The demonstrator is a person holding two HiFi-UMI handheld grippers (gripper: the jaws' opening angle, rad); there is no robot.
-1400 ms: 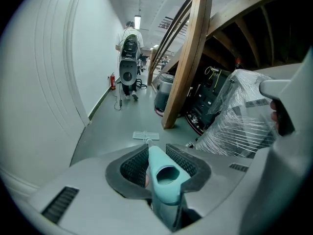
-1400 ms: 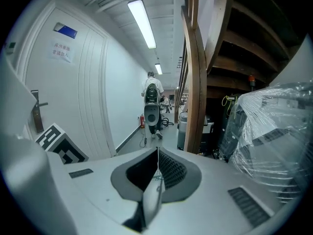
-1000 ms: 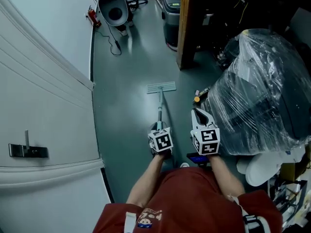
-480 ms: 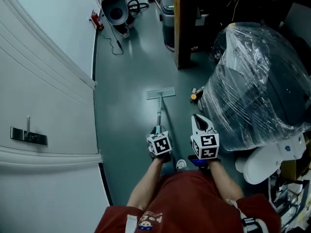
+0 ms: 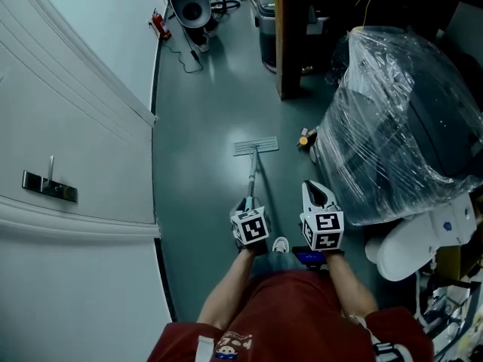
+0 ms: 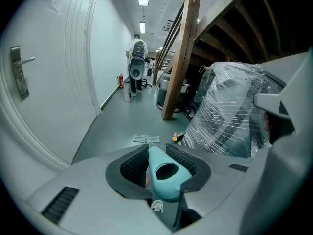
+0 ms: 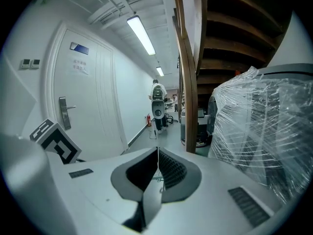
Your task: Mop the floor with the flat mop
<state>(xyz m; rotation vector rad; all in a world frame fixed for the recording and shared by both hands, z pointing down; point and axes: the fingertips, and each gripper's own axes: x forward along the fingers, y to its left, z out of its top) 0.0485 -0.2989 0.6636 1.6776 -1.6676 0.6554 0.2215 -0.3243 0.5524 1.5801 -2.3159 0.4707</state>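
Fingers (image 6: 133,166) of the left gripper (image 6: 157,153) are clamped on the teal top end of the flat mop's handle (image 6: 164,177). Fingers (image 7: 172,170) of the right gripper (image 7: 157,153) are pressed together w/ nothing btwn them; it hangs idle just right of the left gripper (image 5: 247,202).

Floor (image 5: 204,119): grey-green corridor strip, white door (image 5: 68,127) along its left. On the right is a big plastic-wrapped bulk (image 5: 400,119), w/ a wooden post (image 5: 287,36) beyond it. Upright machine (image 5: 189,6) stands at the far end.

Mop head (image 5: 256,146) lies flat on the floor, out ahead of the person, mid-corridor. Shaft (image 5: 252,176) runs straight back to the left gripper. A small yellow-capped item (image 5: 305,137) lies nr the head's right end, apart from it, by the foot of the wrapped bulk. Toe of a shoe (image 5: 280,244) shows btwn the grippers.

Step, as I judge it: mid-stroke, mopping one-handed, w/ the head at reach.

Next prob. calls for drawing the head back or shifting it sideways to a fresh lane, pad kept flat. Steer clear of the yellow-capped item and the plastic wrap. The right gripper (image 5: 313,192) would have to open first if it's to take the shaft for more control.
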